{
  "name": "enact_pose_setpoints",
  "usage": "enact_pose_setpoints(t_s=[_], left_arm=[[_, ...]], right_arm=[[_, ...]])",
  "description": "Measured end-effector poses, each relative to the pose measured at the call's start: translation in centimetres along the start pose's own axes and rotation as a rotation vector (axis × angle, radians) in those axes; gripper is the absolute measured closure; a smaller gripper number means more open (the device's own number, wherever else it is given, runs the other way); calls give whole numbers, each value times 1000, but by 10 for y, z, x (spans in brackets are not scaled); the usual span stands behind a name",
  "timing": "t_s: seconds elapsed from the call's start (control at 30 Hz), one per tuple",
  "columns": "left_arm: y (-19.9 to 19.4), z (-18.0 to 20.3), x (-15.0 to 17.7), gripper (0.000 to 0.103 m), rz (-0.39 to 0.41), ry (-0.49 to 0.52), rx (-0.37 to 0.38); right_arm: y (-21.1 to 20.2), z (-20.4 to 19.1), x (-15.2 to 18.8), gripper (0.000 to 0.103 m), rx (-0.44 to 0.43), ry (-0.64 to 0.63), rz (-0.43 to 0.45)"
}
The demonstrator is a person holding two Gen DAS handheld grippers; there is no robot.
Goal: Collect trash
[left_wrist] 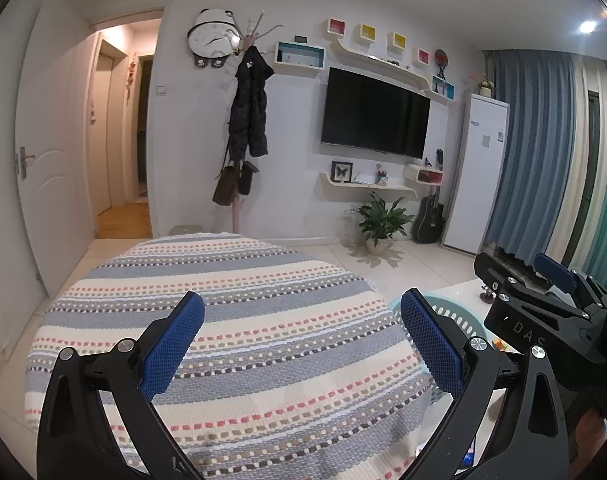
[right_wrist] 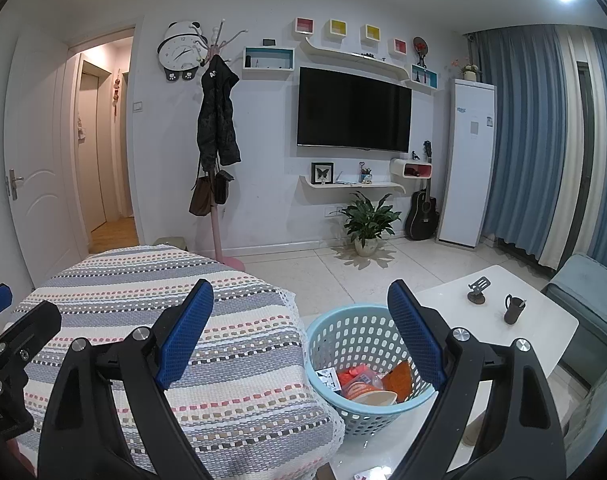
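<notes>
Beyond the jaws stood a white wall carrying a dark television (right_wrist: 353, 110), floating shelves (right_wrist: 355, 56) and a panda clock (right_wrist: 180, 50). Left of it: coat stand (right_wrist: 215, 148), open door (right_wrist: 39, 160), lit hallway. Right: blue striped curtains (right_wrist: 543, 140), white floor-standing unit (right_wrist: 467, 164), guitar (right_wrist: 422, 210), potted plant (right_wrist: 366, 220). Pale tiled floor (right_wrist: 343, 272); ceiling spotlights on.

home living room; wall tv (right_wrist: 353, 110)
</notes>
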State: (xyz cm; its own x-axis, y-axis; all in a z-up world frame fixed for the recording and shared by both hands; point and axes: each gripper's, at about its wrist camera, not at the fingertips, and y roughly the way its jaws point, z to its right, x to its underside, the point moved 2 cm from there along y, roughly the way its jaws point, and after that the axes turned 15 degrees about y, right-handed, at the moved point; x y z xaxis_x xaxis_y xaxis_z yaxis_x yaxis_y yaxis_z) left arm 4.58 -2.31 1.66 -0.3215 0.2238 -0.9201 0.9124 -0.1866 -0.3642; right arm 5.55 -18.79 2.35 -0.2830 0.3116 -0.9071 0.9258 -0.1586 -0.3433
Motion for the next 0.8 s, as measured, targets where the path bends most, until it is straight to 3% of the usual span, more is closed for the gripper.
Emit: enact_pose_setpoints(t_s=[0.5,0.8], left_arm=[[-5,2,-6,8,24,13,-67],[-3,6,-5,8,3,25,-33]], right_arm=[[2,5,-1,19,7,26,-7],[9,9,2,19,27,40,-40]])
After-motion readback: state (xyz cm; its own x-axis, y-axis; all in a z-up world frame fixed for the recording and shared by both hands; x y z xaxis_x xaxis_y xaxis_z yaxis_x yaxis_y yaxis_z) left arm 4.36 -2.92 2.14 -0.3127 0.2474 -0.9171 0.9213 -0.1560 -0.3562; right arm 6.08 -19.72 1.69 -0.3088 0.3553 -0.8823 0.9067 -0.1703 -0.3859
